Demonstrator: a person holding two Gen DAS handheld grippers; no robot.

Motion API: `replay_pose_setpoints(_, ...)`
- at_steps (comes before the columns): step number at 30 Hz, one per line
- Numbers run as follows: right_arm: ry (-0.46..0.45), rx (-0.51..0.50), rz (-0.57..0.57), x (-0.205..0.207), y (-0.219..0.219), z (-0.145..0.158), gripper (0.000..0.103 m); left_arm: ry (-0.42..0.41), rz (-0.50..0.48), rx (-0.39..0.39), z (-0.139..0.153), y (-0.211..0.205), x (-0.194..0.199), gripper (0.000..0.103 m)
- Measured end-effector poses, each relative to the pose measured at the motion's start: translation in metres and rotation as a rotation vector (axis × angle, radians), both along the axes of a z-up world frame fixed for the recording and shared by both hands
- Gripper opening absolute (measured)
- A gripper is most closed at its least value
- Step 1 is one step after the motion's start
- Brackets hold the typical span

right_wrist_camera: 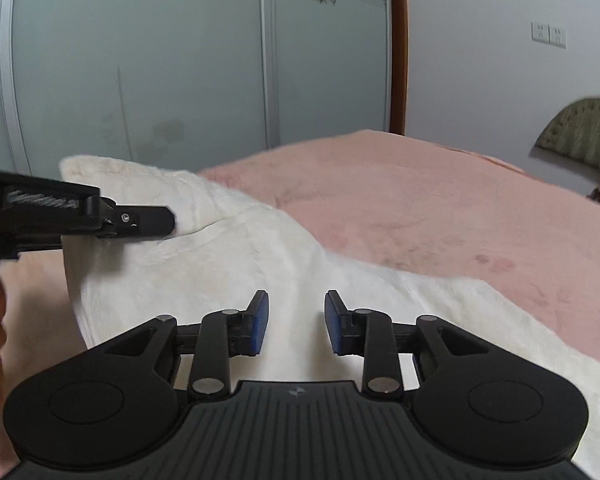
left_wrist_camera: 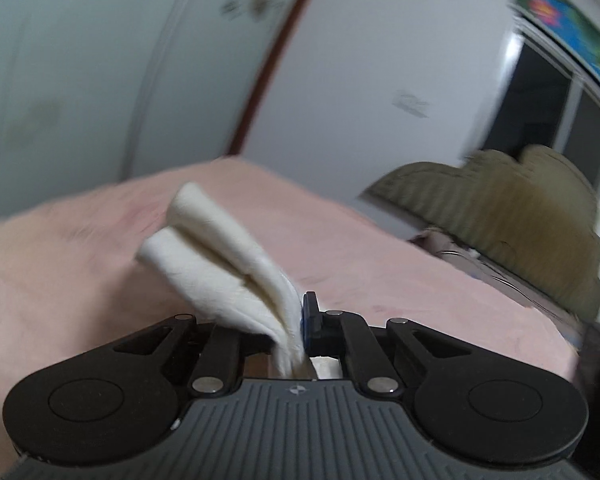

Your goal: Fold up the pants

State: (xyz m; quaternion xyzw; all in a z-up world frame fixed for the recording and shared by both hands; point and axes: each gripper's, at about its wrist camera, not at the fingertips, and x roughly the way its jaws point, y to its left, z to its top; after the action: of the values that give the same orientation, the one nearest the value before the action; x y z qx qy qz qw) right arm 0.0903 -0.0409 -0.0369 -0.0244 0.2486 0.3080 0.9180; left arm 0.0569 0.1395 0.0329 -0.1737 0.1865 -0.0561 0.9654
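The pants are cream-white fleece. In the left wrist view my left gripper (left_wrist_camera: 298, 320) is shut on a bunched, layered end of the pants (left_wrist_camera: 220, 256), lifted above the pink bed (left_wrist_camera: 380, 264). In the right wrist view the pants (right_wrist_camera: 228, 272) lie spread across the bed, raised at the left where the left gripper (right_wrist_camera: 156, 220) holds them. My right gripper (right_wrist_camera: 296, 320) is open and empty, just above the white fabric.
The bed has a pink fuzzy cover (right_wrist_camera: 440, 200). An olive padded headboard (left_wrist_camera: 520, 208) stands at the right. Pale sliding wardrobe doors (right_wrist_camera: 180, 60) and a white wall stand behind the bed. A window (left_wrist_camera: 540, 100) is at the far right.
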Motion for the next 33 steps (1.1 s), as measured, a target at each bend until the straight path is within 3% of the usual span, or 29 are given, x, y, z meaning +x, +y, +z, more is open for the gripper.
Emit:
replay_pose_setpoints(3,-0.009,0.093,0.020,-0.003,-0.017,0.013,0.030,-0.045,-0.078,0.046,0.014,-0.035,-0.008,0.009)
replay_pose_setpoints(7,-0.079,0.095,-0.007,-0.012,-0.049,0.024,0.030,-0.084,-0.190,0.123,0.025,-0.091,-0.011,0.011)
replay_pose_setpoints(12,-0.099,0.125,-0.090,-0.020,-0.123,0.028,0.030,-0.107,-0.354,0.181,0.028,-0.172,-0.011,0.011)
replay_pose_setpoints(19,-0.077,0.061,-0.226,-0.038,-0.211,0.010,0.030,-0.057,-0.542,0.280,-0.010,-0.276,-0.013,0.012)
replay_pose_setpoints(23,-0.048,-0.003,-0.258,-0.054,-0.238,-0.008,0.030,-0.014,-0.597,0.277,-0.035,-0.298,-0.021,0.012)
replay_pose_setpoints(27,-0.032,-0.031,-0.264,-0.073,-0.252,-0.018,0.030,0.001,-0.624,0.323,-0.055,-0.301,-0.030,0.013)
replay_pose_setpoints(30,0.018,-0.058,-0.256,-0.081,-0.262,-0.027,0.049,0.065,-0.644,0.335,-0.071,-0.297,-0.021,0.014)
replay_pose_setpoints(31,0.048,-0.077,-0.273,-0.081,-0.272,-0.030,0.062,0.096,-0.652,0.337,-0.078,-0.294,-0.017,0.015)
replay_pose_setpoints(33,0.078,-0.114,-0.288,-0.086,-0.278,-0.035,0.064,0.120,-0.673,0.346,-0.087,-0.291,-0.014,0.018)
